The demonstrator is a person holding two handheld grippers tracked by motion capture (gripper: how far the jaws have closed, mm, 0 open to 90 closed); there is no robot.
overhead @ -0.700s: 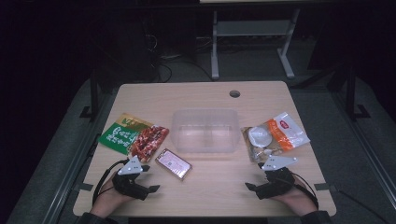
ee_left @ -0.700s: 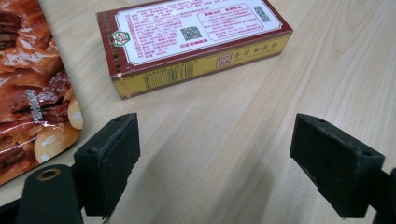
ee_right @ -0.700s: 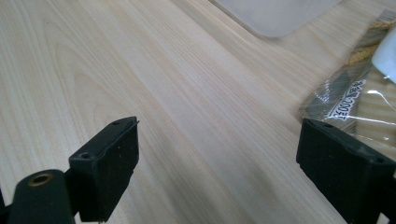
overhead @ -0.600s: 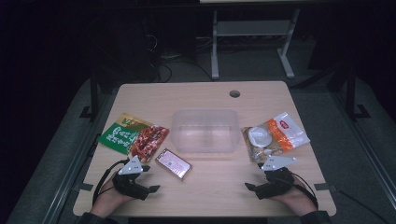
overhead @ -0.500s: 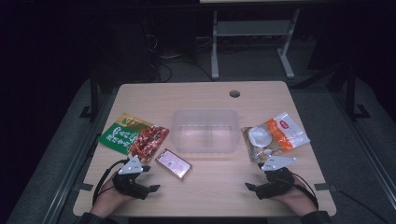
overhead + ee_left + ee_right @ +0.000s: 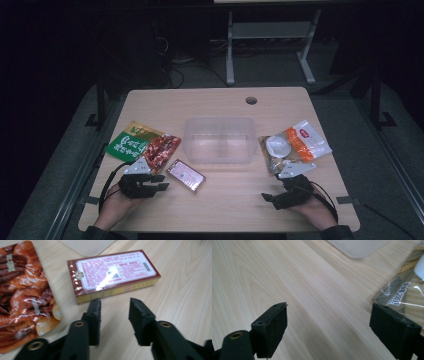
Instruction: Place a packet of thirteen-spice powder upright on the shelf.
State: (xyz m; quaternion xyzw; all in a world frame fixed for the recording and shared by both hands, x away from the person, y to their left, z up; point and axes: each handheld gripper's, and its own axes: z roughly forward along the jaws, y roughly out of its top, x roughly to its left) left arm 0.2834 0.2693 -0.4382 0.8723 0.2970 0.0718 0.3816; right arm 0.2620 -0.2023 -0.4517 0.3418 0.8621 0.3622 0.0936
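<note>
The left gripper [image 6: 113, 308] has its jaws parted with nothing between them, just short of the maroon box [image 6: 112, 273], whose white label print is too small to read. The right gripper [image 6: 329, 327] gapes wide over bare table [image 6: 299, 290]. The clear plastic container [image 6: 219, 140] stands empty mid-table.

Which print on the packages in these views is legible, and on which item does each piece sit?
"200" and some characters: on the white label of the clear bag, only partly legible.
Maroon box: white panel of fine print and a barcode, too small to read.
Green packet: large white characters, blurred.
Red snack pouch: lettering blurred.
Orange-white packet: red logo, unreadable.
</note>
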